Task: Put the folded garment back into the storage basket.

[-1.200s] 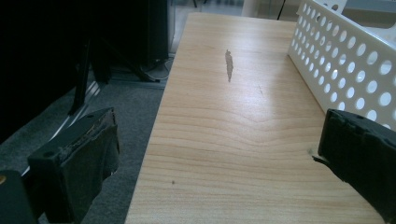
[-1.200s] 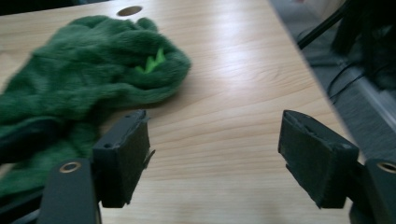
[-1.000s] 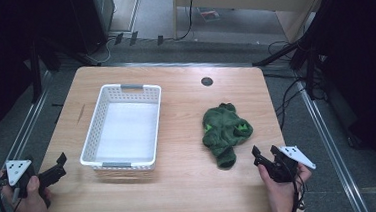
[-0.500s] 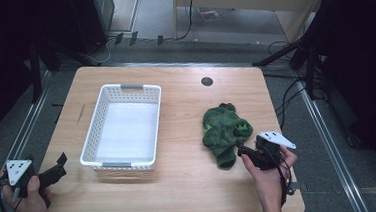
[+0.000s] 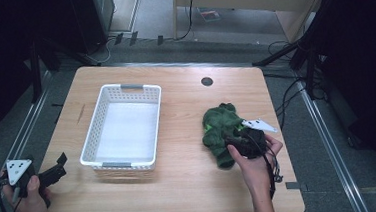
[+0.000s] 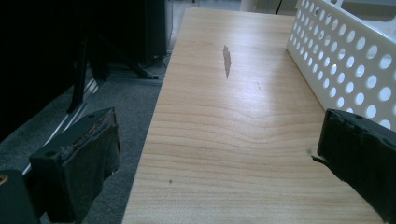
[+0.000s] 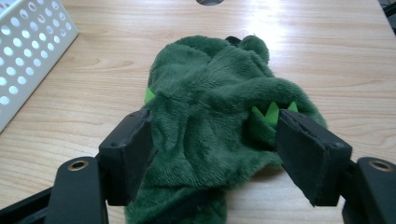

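Note:
A green plush toy (image 5: 219,124) lies crumpled on the wooden table (image 5: 181,186), right of centre. My right gripper (image 5: 230,139) has come over its near end. In the right gripper view the two black jaws stand on either side of the green plush toy (image 7: 210,102), which fills the gap of the right gripper (image 7: 215,135) without being squeezed. My left gripper (image 5: 57,167) hovers at the table's front left corner, jaws wide apart. In its own view the left gripper (image 6: 219,140) has only bare wood between its jaws.
A white perforated basket (image 5: 124,88) stands empty left of centre, and its wall (image 6: 345,60) is close on the left gripper's right. A round cable hole (image 5: 207,81) sits near the table's far edge. Dark floor, cables and stands surround the table.
The right hand has moved in from the table's front right edge, up and leftward, until its jaws straddle the near end of the plush toy. The left hand has kept still.

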`<state>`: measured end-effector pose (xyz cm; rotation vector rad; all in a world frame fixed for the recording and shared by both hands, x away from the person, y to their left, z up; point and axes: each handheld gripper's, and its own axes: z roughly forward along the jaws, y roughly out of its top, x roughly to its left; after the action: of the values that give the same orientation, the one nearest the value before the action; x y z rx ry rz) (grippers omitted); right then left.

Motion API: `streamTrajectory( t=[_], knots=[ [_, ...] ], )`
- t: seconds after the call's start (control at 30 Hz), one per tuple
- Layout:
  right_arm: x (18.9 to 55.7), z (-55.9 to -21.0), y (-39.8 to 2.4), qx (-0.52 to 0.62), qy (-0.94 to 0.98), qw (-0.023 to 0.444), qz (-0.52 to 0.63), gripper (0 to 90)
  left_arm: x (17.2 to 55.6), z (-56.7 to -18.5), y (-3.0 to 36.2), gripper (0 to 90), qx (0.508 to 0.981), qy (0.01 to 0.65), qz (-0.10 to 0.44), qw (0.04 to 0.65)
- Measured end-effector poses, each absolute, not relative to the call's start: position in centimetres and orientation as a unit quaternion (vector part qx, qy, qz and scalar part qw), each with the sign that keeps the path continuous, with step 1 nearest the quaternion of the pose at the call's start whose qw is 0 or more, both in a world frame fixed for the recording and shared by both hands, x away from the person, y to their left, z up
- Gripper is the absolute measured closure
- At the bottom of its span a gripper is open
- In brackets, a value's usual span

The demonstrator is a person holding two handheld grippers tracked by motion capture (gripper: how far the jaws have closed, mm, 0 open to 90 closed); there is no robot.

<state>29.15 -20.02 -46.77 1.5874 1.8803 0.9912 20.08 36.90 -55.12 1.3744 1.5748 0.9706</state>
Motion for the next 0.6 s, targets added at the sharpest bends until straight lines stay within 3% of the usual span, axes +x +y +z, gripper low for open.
streamTrajectory(
  t=[0.6],
  knots=[
    [33.4, -49.9, -16.6, 0.608, 0.713, 0.214, 0.277, 21.9, 20.1, -55.1, 36.7, 0.2, 0.547, 0.619, 0.385, 0.411]
  ],
)
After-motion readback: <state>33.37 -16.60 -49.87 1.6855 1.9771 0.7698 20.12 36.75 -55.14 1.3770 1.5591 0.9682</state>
